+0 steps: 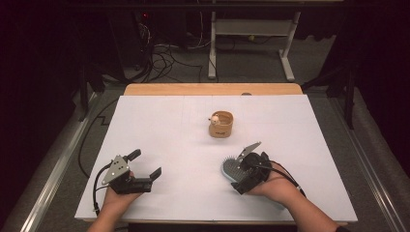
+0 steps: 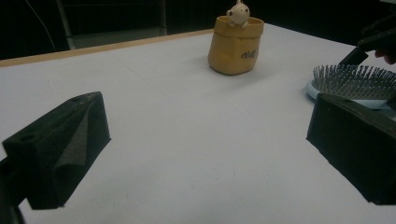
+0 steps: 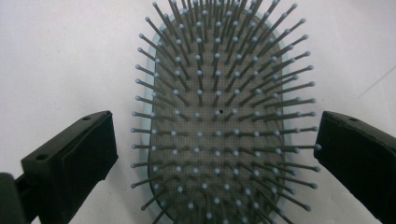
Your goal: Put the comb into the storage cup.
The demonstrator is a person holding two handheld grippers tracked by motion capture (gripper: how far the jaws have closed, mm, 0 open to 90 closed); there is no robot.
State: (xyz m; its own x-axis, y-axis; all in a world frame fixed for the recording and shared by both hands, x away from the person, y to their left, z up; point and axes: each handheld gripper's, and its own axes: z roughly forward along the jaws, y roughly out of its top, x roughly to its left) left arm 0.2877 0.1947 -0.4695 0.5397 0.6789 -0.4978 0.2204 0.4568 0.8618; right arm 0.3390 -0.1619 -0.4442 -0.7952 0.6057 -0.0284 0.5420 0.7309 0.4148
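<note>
The hairbrush (image 3: 219,121) lies bristles up on the white table surface (image 3: 60,51), its long axis running from 6 o'clock to 12 o'clock. The right gripper (image 3: 215,154) is spread wide: one jaw sits at 8 o'clock, the other at 4 o'clock, each just beside the brush head, no contact visible.

The scene was viewed from above the near edge, facing forward and down across the whole counter (image 1: 159,125). The left gripper view was set low over the counter, aimed toward the far right. The right gripper view was held very close, looking down onto the hairbrush (image 3: 219,121). The hairbrush was shared by all three views.
</note>
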